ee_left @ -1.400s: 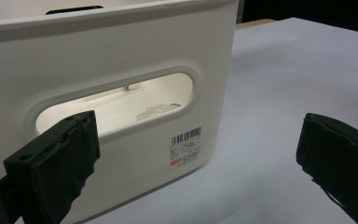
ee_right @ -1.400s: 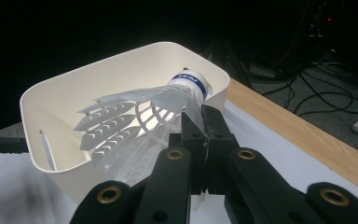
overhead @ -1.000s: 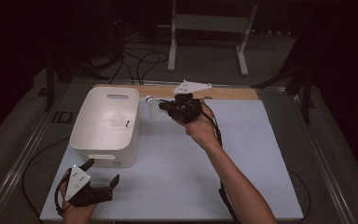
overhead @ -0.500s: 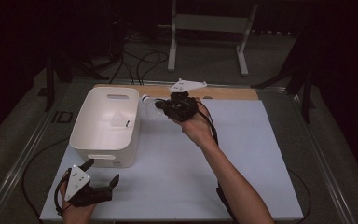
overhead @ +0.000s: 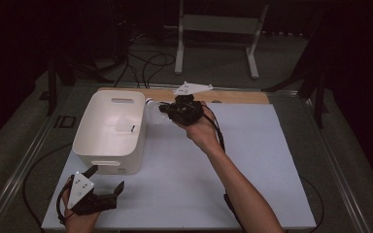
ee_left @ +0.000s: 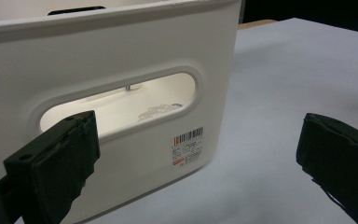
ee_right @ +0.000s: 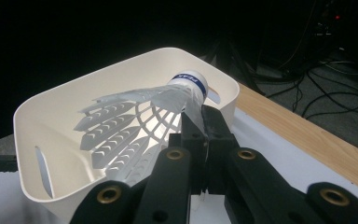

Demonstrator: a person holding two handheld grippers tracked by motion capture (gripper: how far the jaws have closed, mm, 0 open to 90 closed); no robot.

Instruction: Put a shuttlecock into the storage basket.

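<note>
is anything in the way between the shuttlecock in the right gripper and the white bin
Nothing visible blocks it. The right gripper is shut on the shuttlecock, held beside the bin's right rim. The bin is open-topped; another shuttlecock lies inside, off to the right. The left gripper waits open, near the bin's front wall.

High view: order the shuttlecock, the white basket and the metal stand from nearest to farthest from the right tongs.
1. The shuttlecock, clamped in the right tongs, just beyond the basket's right rim.
2. The white basket, left of those tongs on the table.
3. The metal stand, on the floor beyond the table's far edge.
</note>
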